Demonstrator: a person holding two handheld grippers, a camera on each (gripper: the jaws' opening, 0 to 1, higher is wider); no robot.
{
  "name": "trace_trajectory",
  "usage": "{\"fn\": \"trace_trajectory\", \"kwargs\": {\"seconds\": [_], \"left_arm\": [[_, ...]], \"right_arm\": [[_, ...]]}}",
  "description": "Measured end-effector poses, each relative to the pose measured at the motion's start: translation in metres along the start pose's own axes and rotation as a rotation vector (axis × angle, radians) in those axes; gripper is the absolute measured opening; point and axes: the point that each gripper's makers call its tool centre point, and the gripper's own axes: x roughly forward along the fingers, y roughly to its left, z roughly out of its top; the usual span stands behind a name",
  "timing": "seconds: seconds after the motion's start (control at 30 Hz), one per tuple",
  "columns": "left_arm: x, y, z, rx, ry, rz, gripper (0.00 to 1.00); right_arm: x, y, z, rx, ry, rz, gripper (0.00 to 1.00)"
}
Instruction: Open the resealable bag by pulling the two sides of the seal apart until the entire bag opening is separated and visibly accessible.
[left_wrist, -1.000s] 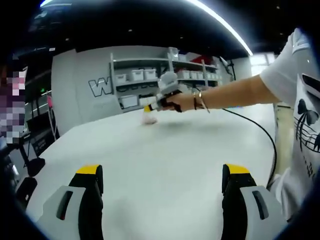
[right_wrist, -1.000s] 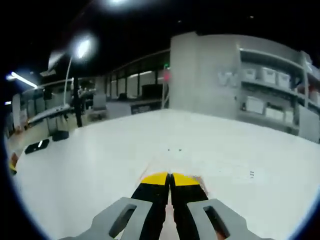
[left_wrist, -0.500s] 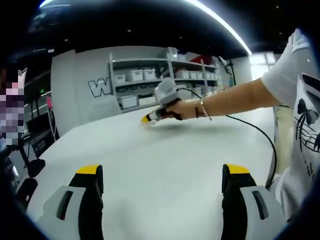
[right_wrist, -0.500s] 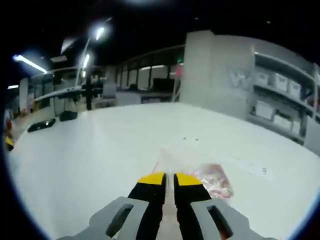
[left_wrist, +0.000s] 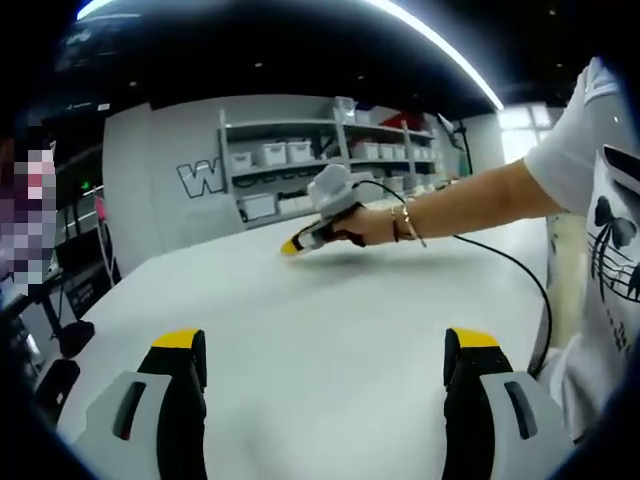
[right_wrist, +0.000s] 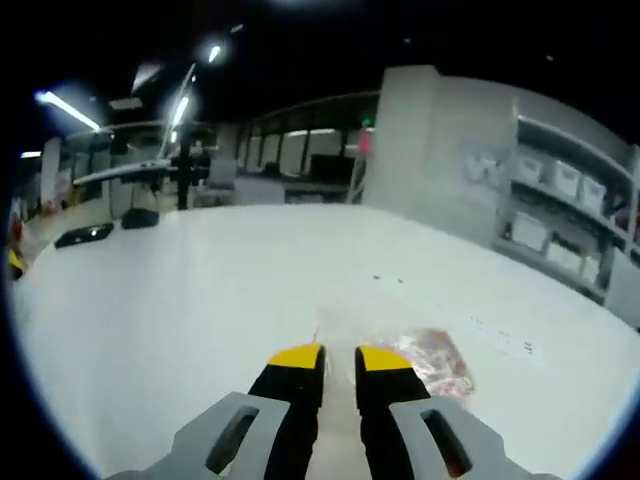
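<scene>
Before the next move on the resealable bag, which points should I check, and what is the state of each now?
1. Bag lies flat on the white table: ok.
2. Right gripper over the bag, jaws slightly apart, gripping nothing: ok.
3. Left gripper near the bag: not ok, it is far back, jaws wide open.
4. Seal edge located: cannot tell, clear plastic blurs.
5. Bag opened: not ok.

Showing white on the table (left_wrist: 330, 330), yellow tips over black and grey on both grippers, clear plastic with pinkish-red contents in the bag (right_wrist: 425, 360).
</scene>
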Motion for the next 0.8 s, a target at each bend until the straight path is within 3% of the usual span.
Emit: {"fn": "trace_trajectory", "kwargs": {"seconds": [0.23,0.33,0.63,0.8], "left_arm": [[-0.0025,-0.0010,0.0002,0.000,-0.003,0.002,0.98],[-0.0035,-0.0009,0.0004,0.003,-0.004,0.005,0.98],[-0.0054,-0.0028,0.0004,0.004,-0.005,0.005,0.98],[-0.0059,-0.0023,0.0007,0.003,-0.007,0.007,0.98]], "right_arm": [[-0.0018,0.0015,0.0001,-0.019,-0.004,-0.008,0.15],[-0.0031,0.0028,-0.0013,-0.064,0.003,-0.022,0.15],[-0.0075,0.0072,0.0036,-0.071,-0.013,-0.021,0.17],[-0.0072,0.0096,0.0036,-0.067,-0.014,-0.023,0.25]]}}
